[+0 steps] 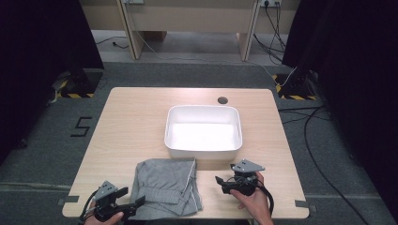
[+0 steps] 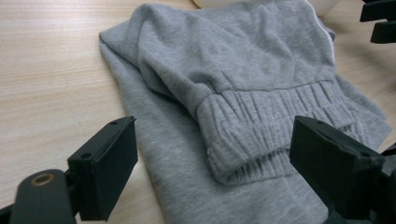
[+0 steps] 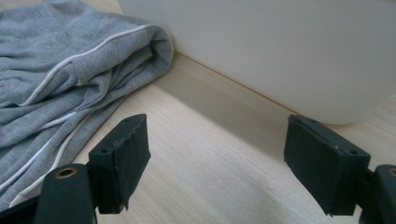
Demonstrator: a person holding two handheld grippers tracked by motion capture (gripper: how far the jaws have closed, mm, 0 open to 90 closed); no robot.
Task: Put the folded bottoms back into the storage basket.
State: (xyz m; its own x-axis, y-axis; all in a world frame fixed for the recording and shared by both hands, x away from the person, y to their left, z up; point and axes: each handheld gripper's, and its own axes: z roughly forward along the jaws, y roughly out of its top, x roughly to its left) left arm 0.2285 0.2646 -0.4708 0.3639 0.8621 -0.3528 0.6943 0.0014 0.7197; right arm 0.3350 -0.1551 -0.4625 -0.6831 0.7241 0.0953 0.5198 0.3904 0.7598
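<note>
- A folded pair of grey jersey sweatpants with a thin white side stripe lies flat on the pale wood-grain table, at the near edge and left of centre.
- In the left gripper view the sweatpants show a ribbed, gathered elastic band on the folded-over top layer.
- A white rectangular plastic tub with rounded corners stands behind the sweatpants, near the middle of the table; its near wall is just beside the garment's far edge.
- The left hand-held gripper is low at the near left corner of the table, pointing right at the sweatpants' near left edge.
- Its two black jaws stand wide apart in its own view, one over bare table and the other over grey cloth, with the elastic band lying between them; the pads are not pressing on the fabric.
- The right hand-held gripper is at the right of the sweatpants, apart from them, pointing left.
- In its own view the jaws stand wide over bare table with nothing between them, the folded, striped edge of the sweatpants at left and the tub's wall close ahead.
</note>
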